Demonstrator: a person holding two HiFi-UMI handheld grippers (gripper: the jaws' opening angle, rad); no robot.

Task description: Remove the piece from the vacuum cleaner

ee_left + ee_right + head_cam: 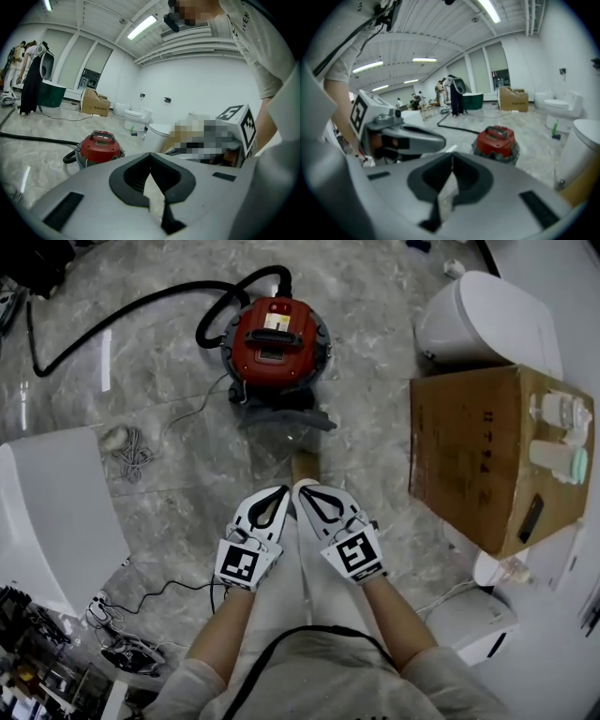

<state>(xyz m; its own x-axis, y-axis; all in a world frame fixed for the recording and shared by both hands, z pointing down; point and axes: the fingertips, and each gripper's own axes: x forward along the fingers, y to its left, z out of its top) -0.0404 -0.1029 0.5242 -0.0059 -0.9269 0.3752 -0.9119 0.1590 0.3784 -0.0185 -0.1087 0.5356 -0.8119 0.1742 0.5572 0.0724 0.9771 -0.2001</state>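
Seen from the head camera, a person stands on a marble floor [375, 409] with a gripper in each hand, held low in front of the body.

The left gripper [284, 490] has its jaws together with nothing between them. Its tips angle inward, nearly touching those of the right gripper [301, 487], which is also closed and empty.

The red, round vacuum cleaner [277, 338] sits on the floor straight ahead of both grippers and well apart from them. Neither hand is clearly nearer. Its black hose [246, 279] leaves the far side and curls away to the left.

A dark grey part [286, 416] lies crosswise at the base of the vacuum, on the side facing the person. This is probably the piece to remove, though I cannot be sure.

A cardboard box [469, 456] stands off to the right, clear of the path ahead.
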